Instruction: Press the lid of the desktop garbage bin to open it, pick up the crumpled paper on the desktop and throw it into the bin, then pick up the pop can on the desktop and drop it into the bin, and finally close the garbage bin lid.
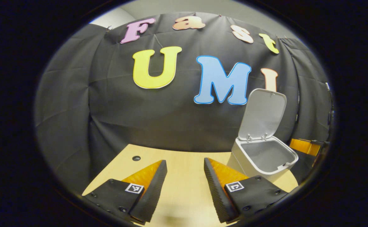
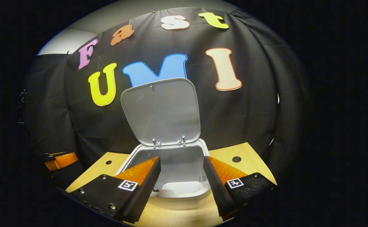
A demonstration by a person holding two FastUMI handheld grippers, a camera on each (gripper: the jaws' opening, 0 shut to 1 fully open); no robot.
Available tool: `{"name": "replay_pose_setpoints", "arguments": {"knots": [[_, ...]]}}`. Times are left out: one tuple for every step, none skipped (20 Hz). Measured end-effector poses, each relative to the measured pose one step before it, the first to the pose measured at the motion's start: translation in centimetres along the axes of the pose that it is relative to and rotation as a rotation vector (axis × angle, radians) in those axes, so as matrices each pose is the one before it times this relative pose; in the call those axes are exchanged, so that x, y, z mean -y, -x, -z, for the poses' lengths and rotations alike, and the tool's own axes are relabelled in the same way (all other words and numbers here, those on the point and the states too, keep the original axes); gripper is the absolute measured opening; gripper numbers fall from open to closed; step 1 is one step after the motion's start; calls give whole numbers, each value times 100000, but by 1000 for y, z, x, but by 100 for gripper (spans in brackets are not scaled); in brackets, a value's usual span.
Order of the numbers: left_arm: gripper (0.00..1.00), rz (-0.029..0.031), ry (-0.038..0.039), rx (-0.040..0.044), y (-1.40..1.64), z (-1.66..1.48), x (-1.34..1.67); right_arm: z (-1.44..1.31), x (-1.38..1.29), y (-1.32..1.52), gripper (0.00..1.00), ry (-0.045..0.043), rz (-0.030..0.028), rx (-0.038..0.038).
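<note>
Right gripper (image 2: 181, 176) low in frame, jaws wide apart, empty, over the pale wooden table (image 2: 250, 157). Just beyond, bin (image 2: 177, 170) open at centre, lid (image 2: 161, 110) upright. Left gripper (image 1: 184, 179) gaping, empty; black cloth wall (image 1: 171, 119) behind.

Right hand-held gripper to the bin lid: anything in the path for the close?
Nothing visible blocks it. In the right gripper view the right hand-held gripper is open and empty, facing the bin, whose lid stands upright at the back. The left hand-held gripper, also open and empty, sits off to the bin's side over the table.
</note>
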State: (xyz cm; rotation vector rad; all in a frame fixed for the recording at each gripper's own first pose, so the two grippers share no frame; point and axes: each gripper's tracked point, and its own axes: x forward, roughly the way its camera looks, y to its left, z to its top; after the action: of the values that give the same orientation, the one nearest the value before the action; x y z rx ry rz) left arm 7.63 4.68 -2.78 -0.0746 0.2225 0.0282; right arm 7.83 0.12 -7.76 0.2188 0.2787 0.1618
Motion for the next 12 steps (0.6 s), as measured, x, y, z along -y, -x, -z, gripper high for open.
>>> {"name": "replay_pose_setpoints", "arguments": {"knots": [[79,261,-6,-42,-147,-22,80,-577,-34,-132,87,60,68,1120],[81,174,-47,-84,-55,32,45,-656,-25,-113,87,-6,18,1194],[77,135,-7,-106,-101,38,61,-672,-135,-71,87,-179,-179,1278],[78,128,81,-150,-102,13,20,-789,-177,-119,87,-132,-257,1328],[78,139,165,-117,-81,46,28,-642,-148,-125,87,-107,-280,1344],[78,91,189,-90,-71,30,-5,-777,-198,-155,87,156,-313,1524],[79,60,129,-54,-110,15,-34,-867,-239,-167,87,451,-339,1612],[79,57,41,-27,-81,28,26,-792,-207,-170,87,546,-259,1416],[77,-11,-35,94,-74,-30,7,-727,-208,-142,87,512,-411,1478],[79,-9,-125,179,-59,-68,-62,-843,-170,-180,86,526,-307,1624],[79,16,-190,171,-159,-89,-16,-762,-236,-170,86,514,-257,1582],[78,43,-190,57,-43,-13,5,-690,-179,-234,86,655,-359,1636]]}}
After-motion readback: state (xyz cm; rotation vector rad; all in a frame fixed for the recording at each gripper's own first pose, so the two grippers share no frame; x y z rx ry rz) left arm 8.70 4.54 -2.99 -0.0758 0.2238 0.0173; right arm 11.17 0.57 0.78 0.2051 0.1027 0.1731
